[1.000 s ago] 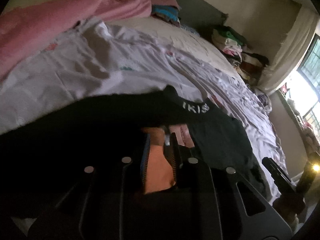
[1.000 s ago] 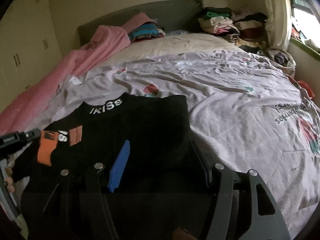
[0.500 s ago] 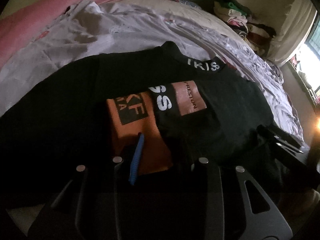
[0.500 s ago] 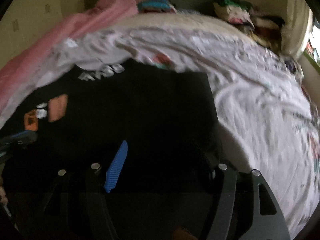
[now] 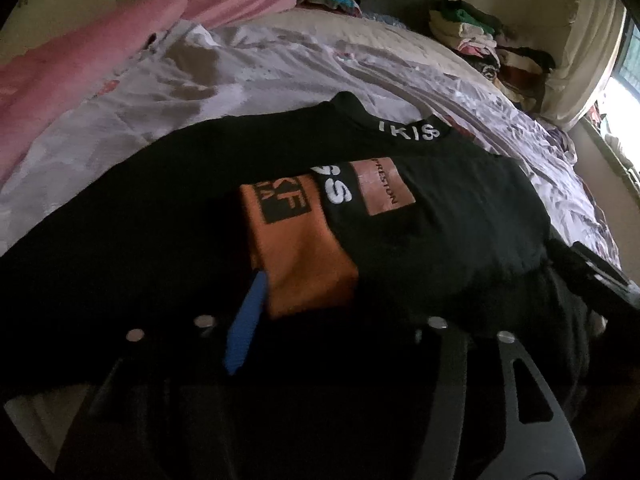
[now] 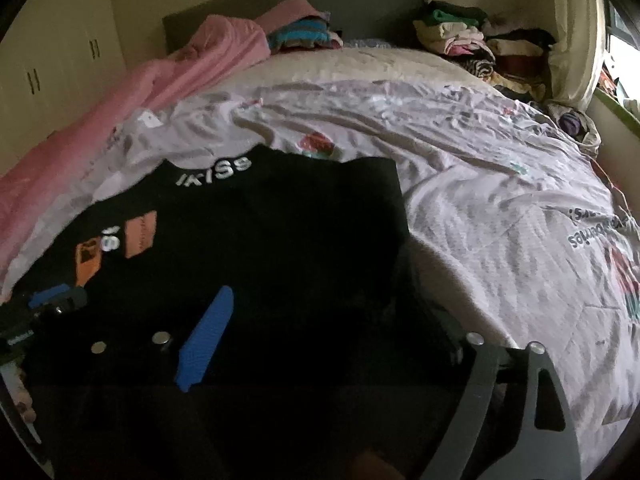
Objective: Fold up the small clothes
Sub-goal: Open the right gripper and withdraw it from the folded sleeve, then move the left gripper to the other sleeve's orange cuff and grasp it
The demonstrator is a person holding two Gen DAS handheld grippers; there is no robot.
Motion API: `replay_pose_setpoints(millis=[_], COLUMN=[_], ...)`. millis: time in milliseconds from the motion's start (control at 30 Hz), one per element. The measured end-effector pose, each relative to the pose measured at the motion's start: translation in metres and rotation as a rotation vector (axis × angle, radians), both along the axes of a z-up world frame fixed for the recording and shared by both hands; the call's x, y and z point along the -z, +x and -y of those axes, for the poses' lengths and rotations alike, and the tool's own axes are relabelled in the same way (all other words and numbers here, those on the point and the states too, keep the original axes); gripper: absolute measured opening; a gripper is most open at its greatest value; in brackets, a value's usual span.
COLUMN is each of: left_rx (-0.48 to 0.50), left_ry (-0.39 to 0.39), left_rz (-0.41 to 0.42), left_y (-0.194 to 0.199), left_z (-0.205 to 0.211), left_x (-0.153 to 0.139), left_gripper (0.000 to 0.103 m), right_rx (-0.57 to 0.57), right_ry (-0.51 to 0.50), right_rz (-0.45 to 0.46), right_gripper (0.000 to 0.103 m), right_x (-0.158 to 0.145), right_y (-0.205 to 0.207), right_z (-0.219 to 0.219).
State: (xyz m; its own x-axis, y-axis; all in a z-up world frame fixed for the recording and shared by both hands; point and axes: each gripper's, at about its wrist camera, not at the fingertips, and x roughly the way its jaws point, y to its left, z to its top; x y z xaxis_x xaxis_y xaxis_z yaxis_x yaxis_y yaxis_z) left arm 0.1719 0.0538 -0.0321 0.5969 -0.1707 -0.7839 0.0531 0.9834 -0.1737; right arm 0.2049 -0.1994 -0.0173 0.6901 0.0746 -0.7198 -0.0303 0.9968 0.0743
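Evidently little of the folding had been done. The bed was covered by a wrinkled pale sheet, and on its near part the black shirt was laid out flat, its lettered collar turned toward the headboard. One sleeve with an orange cuff was seen folded in across the chest, beside a brown patch; the body of the shirt was judged to be unfolded as yet, so the remaining folds were all left to be made. A pink blanket was heaped along the far left edge of the bed, and stacks of other clothes were piled near the headboard.

The left tool was held just above the folded sleeve with its jaws parted and nothing between them. The right tool was likewise parted wide and empty, over the shirt's near right part.

Compared with a second before, the orange cuff was no longer pinched in the left tool: it had been released and laid on the chest, and the tool had been drawn back. The right tool's view was altered little.
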Motion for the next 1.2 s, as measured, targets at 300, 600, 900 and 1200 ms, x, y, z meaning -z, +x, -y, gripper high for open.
replay_pose_setpoints(millis=[300, 600, 900, 1200], left_rx=[-0.068, -0.126, -0.204, -0.314], left_ry=[-0.004, -0.004, 0.004, -0.022], left_rz=[0.107, 0.163, 0.140, 0.127], left_y=[-0.030, -0.051, -0.073, -0.098], left_z=[-0.019, -0.035, -0.068, -0.112], left_x=[-0.030, -0.054, -0.058, -0.056], left_gripper=[0.080, 0.094, 0.094, 0.094], right_rx=[-0.024, -0.090, -0.182, -0.279], right_ry=[0.010, 0.014, 0.008, -0.002], right_rz=[0.073, 0.115, 0.140, 0.153], right_gripper=[0.097, 0.098, 0.098, 0.098], right_x=[-0.023, -0.040, -0.052, -0.059], right_y=[-0.020, -0.036, -0.047, -0.059], right_z=[-0.009, -0.037, -0.081, -0.127])
